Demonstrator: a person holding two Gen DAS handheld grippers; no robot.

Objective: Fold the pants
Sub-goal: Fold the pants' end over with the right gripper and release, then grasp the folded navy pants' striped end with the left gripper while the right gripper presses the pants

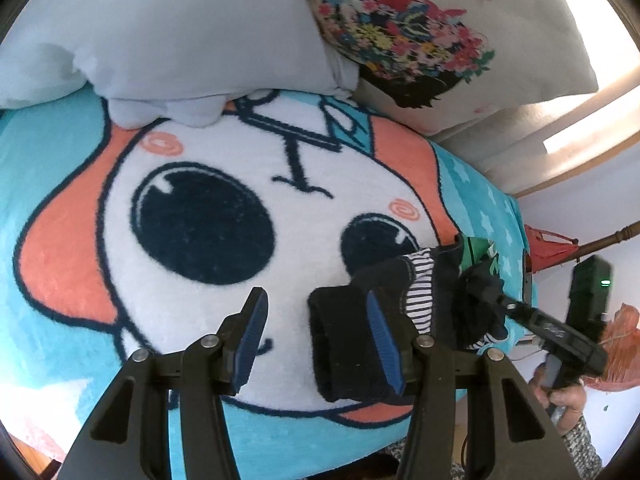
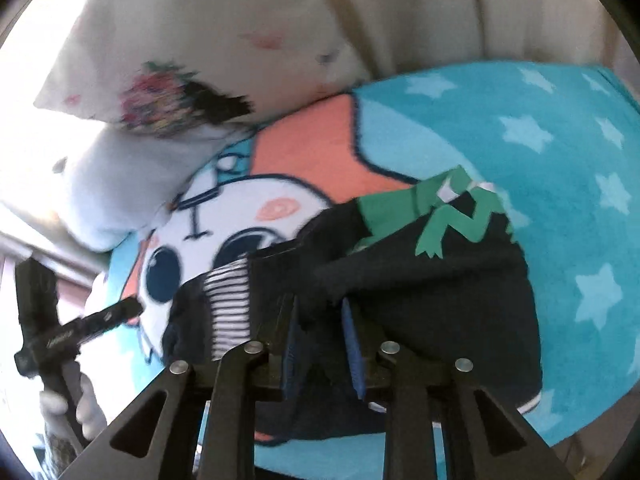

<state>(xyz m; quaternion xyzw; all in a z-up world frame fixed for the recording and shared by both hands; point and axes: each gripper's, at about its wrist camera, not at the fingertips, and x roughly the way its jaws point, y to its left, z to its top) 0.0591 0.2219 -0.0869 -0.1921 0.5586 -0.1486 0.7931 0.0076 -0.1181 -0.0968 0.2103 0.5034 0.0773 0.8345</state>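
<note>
While the dark pants [image 2: 420,292] lie bunched near the bed's [image 1: 60,200] right edge, the left hand-held gripper [image 1: 316,320] gapes empty; the right hand-held gripper [image 2: 320,320], narrow, straddles fabric and should pinch one hem squarely.

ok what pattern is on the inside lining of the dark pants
Thin black and white stripes on the lining of the dark navy pants, clearest in the right wrist view.
</note>
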